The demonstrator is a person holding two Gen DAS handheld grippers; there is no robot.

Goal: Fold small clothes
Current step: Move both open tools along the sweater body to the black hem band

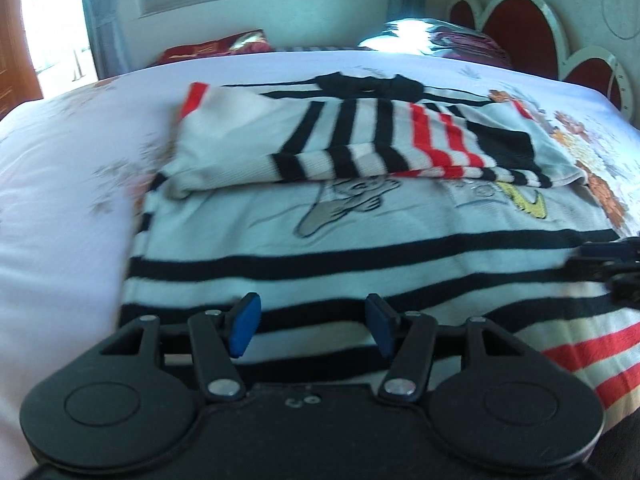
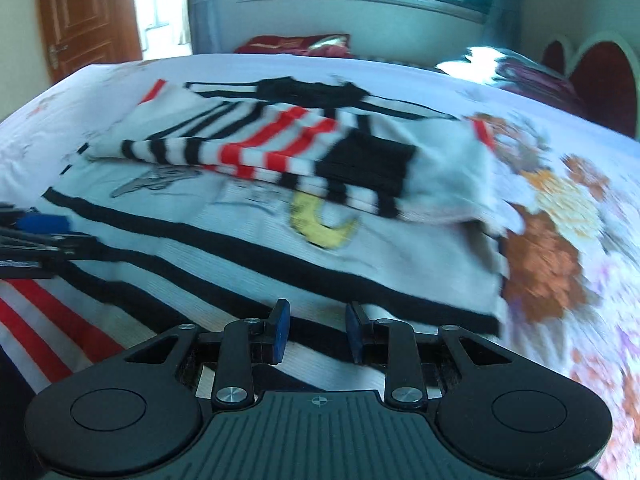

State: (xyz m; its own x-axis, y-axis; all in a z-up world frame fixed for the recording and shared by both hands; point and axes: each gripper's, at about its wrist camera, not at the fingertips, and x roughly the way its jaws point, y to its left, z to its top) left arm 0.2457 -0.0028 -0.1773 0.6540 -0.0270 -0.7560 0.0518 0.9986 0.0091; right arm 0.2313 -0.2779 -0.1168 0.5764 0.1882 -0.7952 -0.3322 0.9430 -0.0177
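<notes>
A small white sweater (image 1: 360,232) with black and red stripes and a cartoon print lies flat on the bed; it also shows in the right wrist view (image 2: 360,256). Both sleeves (image 1: 360,148) are folded across its upper chest, and they show in the right wrist view (image 2: 304,152) too. My left gripper (image 1: 312,328) is open and empty, low over the sweater's striped bottom hem. My right gripper (image 2: 316,332) is open and empty over the hem further right. The right gripper shows at the right edge of the left wrist view (image 1: 616,268); the left gripper shows at the left edge of the right wrist view (image 2: 36,232).
The bed's white floral sheet (image 1: 60,200) surrounds the sweater, with orange flowers to its right (image 2: 540,264). Pillows (image 1: 440,36) and a red headboard (image 1: 520,20) lie beyond. A red cushion (image 2: 296,44), a window and a wooden door (image 2: 84,12) are behind.
</notes>
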